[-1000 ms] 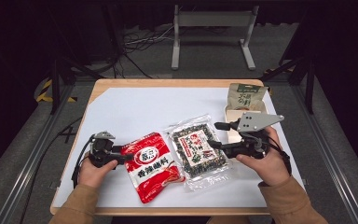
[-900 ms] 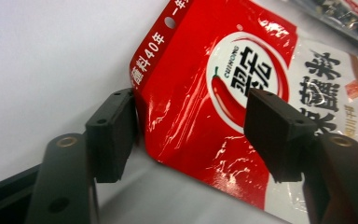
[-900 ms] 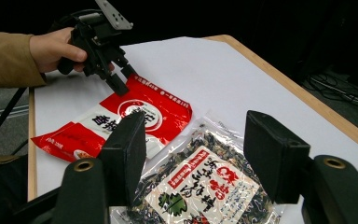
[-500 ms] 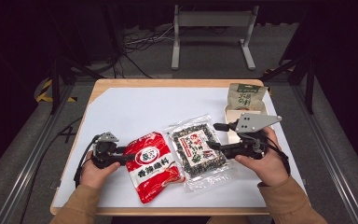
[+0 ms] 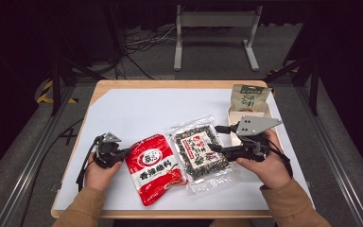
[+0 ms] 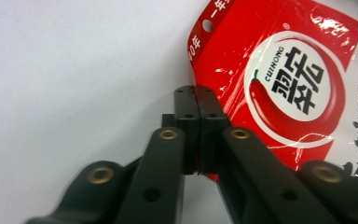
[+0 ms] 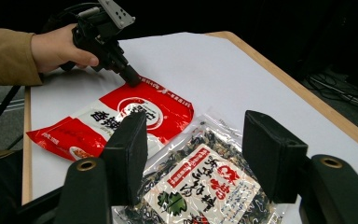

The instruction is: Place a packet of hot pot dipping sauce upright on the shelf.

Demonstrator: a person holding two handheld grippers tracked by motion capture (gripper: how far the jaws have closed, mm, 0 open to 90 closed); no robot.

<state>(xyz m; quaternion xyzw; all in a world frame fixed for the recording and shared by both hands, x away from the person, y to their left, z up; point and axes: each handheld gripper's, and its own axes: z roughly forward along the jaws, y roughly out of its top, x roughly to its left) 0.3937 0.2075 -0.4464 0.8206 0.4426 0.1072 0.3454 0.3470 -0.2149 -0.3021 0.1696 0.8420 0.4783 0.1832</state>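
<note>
Tools on two packets

Packets lay side by side near my edge of the tabletop (image 5: 137, 109). My left tool (image 5: 123, 152) had just been closing, and its jaws stood pressed together on the top left edge of the red packet (image 5: 156, 166). In the left gripper view the pads met at that edge, below the punched hole, with a sliver of red film pinched between them. The red packet lay flat, its bottom end pointing toward me and slanted to the right. From the right gripper view I saw the left tool tilted down onto the packet's far corner, the left hand (image 7: 58, 46) wrapped round its body.

My right tool (image 5: 216, 138) stood wide open, gripping nothing. Its jaws hung over the right side of the seaweed packet (image 5: 199, 153), and I could not tell whether they touched it. That clear packet lay flat, just beside the red one, their long edges touching or slightly overlapping. The right hand (image 5: 264, 163) held its tool level, pointing left across the tabletop.

A green pouch (image 5: 248, 98) stood upright in a small box (image 5: 236, 112) at the far right, well apart from the red packet.
</note>
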